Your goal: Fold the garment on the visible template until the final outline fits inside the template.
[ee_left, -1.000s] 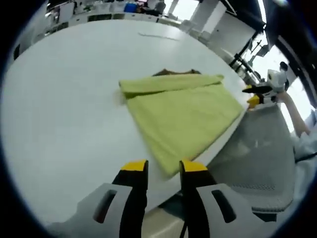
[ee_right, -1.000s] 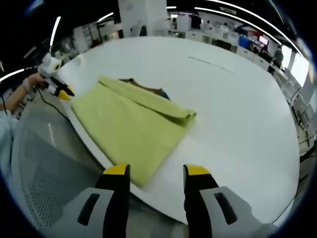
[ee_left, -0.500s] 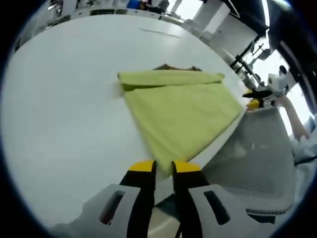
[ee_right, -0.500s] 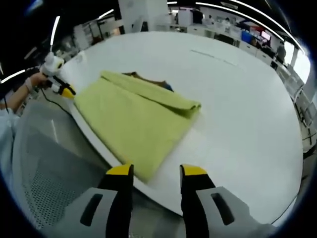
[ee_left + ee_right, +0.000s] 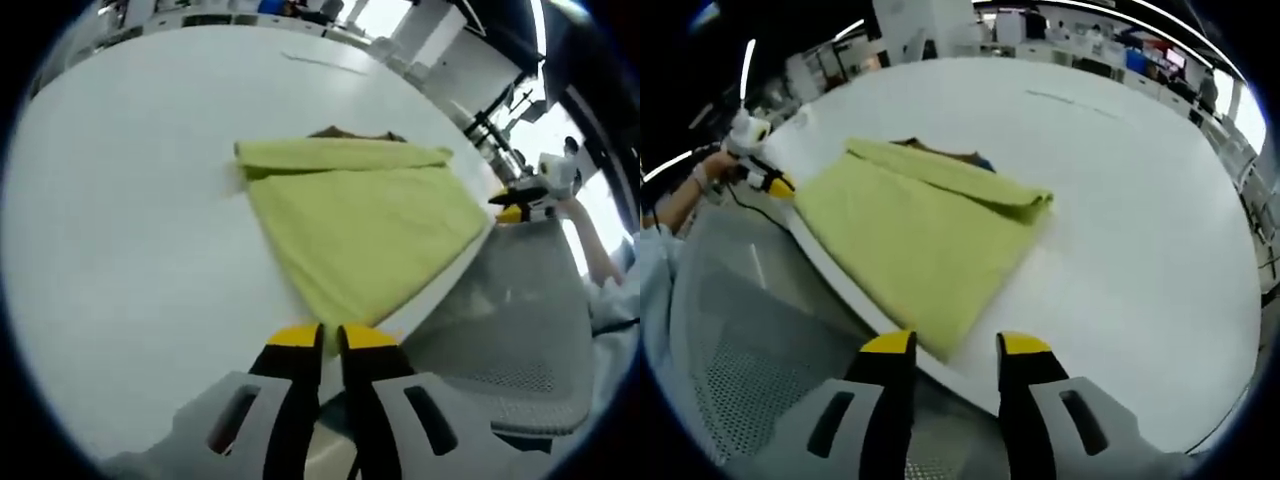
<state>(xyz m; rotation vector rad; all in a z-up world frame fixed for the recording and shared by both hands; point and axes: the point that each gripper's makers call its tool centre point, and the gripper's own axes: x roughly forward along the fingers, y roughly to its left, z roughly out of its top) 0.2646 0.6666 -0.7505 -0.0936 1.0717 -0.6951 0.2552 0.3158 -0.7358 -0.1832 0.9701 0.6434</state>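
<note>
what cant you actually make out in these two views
- Brown template: a sliver past the yellow-green garment, which covers the rest; same in the right gripper view.
- Left gripper: jaws nearly together at the garment's near corner; pinch unclear.
- Background desks: too small, blurred.

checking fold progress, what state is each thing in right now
yellow-green fabric garment: folded flat, one edge rolled over, near corner at the table edge
brown template: mostly covered, a strip peeks past the garment
white round table: bears the garment
left gripper: jaws nearly closed, holding nothing
right gripper: open, empty
</note>
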